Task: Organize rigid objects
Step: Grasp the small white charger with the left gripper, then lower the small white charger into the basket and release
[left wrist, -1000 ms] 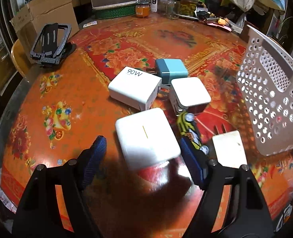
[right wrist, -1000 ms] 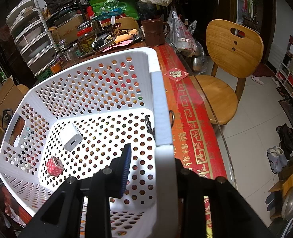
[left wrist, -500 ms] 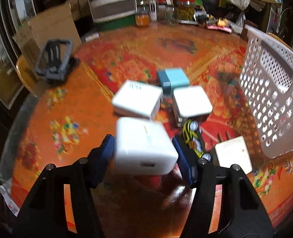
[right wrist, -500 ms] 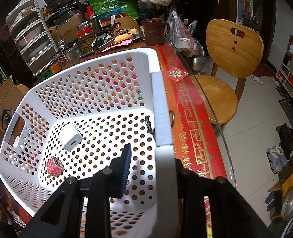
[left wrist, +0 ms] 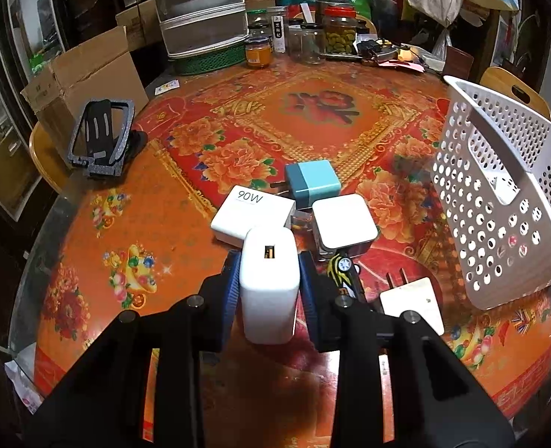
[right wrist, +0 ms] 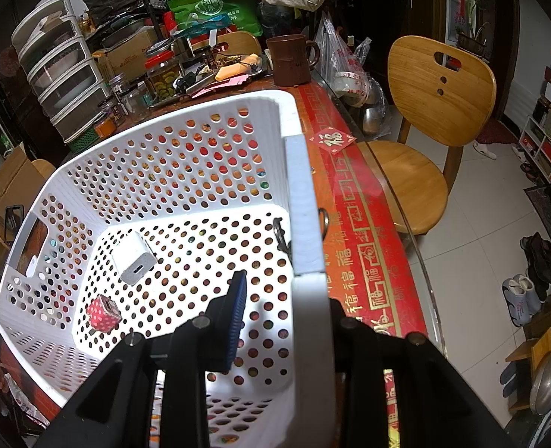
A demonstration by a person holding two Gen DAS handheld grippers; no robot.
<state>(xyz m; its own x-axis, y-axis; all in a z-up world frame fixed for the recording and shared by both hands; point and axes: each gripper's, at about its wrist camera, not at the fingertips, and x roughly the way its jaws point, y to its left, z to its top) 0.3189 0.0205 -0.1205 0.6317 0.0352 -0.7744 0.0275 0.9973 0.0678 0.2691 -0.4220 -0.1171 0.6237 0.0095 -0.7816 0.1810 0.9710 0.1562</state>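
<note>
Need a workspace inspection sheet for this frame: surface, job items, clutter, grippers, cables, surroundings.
Surface: round table under a red floral cover.
Job's things: white charger lifted; 90W charger, teal charger, white cube charger and pronged plug on the table; small white charger and pink dotted cube in the white basket.
Clutter: toy car, black phone stand, jars.
Grippers: left hand-held gripper shut on the charger; right hand-held gripper clamps the basket wall.
Cables: nothing seen.
Surroundings: wooden chair, cardboard box.
</note>
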